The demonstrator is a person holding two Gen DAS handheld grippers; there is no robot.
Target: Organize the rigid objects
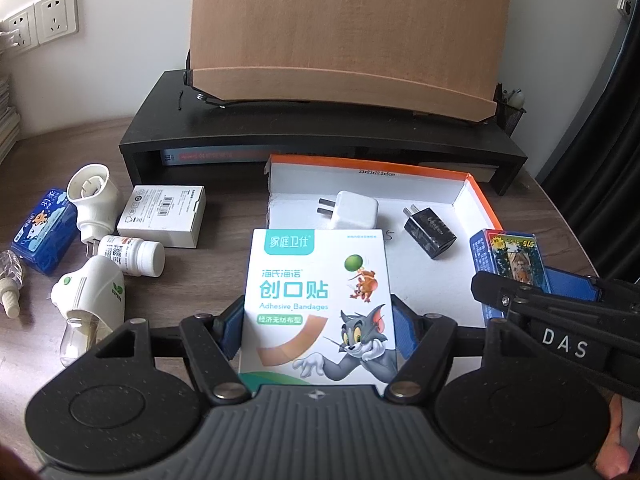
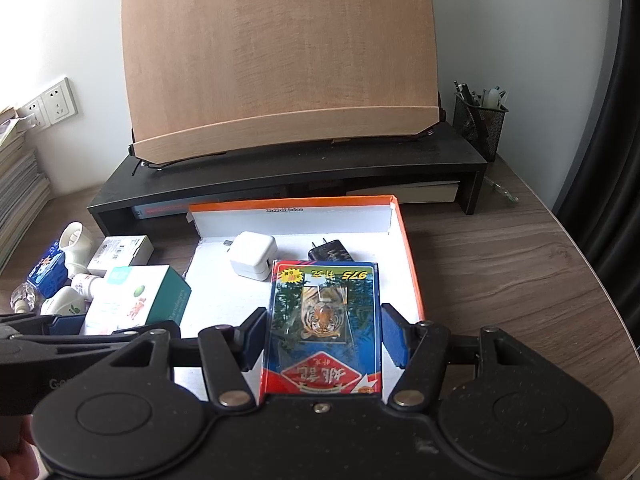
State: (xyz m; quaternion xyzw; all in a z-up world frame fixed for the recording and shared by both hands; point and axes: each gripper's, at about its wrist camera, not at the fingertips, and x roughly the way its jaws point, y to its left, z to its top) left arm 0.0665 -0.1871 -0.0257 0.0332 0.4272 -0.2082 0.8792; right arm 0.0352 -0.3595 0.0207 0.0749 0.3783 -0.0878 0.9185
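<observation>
My left gripper (image 1: 318, 330) is shut on a white adhesive-bandage box (image 1: 320, 280) with a cartoon cat and mouse, its blue pads (image 1: 230, 332) pressing both sides. The box hangs over the near left edge of an orange-rimmed white tray (image 1: 478, 196). My right gripper (image 2: 325, 334) is shut on a blue playing-card box (image 2: 324, 320) with a tiger picture, held above the tray (image 2: 408, 248). A white charger (image 1: 352, 210) and a black charger (image 1: 430, 232) lie inside the tray. In each wrist view the other gripper shows at the side: the right gripper (image 1: 528, 280) and the left gripper (image 2: 120, 322).
Left of the tray lie a white carton (image 1: 164, 210), a pill bottle (image 1: 132, 254), two white plug-in devices (image 1: 92, 292), a blue packet (image 1: 44, 232) and a small clear bottle (image 1: 10, 276). A black riser (image 1: 320, 136) with a wooden stand runs behind. A mesh pen holder (image 2: 480, 120) stands at back right.
</observation>
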